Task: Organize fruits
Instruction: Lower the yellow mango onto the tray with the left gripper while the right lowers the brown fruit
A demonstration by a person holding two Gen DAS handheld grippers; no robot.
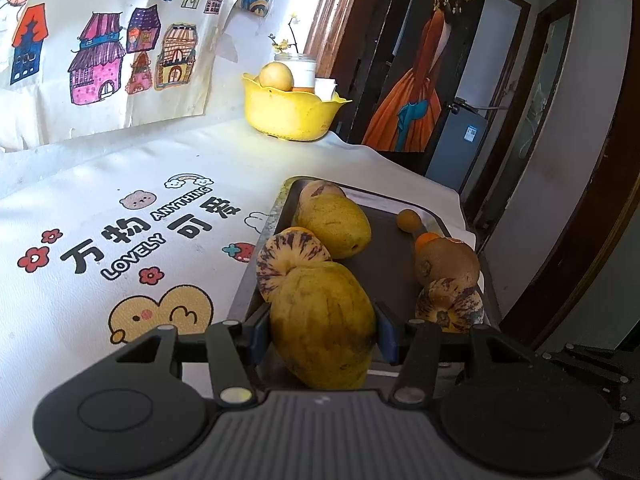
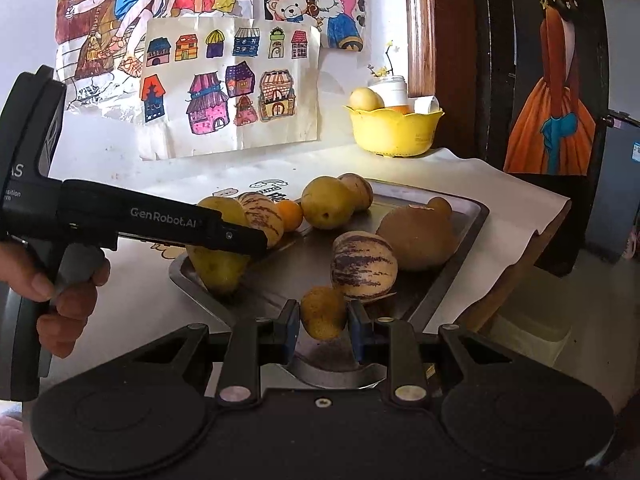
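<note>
We clamp our left gripper (image 1: 322, 330) on a mango (image 1: 320, 328) and our right gripper (image 2: 323, 320) on a small fruit (image 2: 323, 312), both over the tray (image 2: 448, 280).

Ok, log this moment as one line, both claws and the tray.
left claw: shut on large yellow fruit | right claw: shut on small brown-yellow fruit | tray: other fruits remain | yellow bowl: behind

Black tongs (image 2: 323, 322) with 2 blue pads (image 2: 291, 326), silver screws; white "GenRobot.AI" lettering on the other tongs (image 2: 240, 236).
</note>
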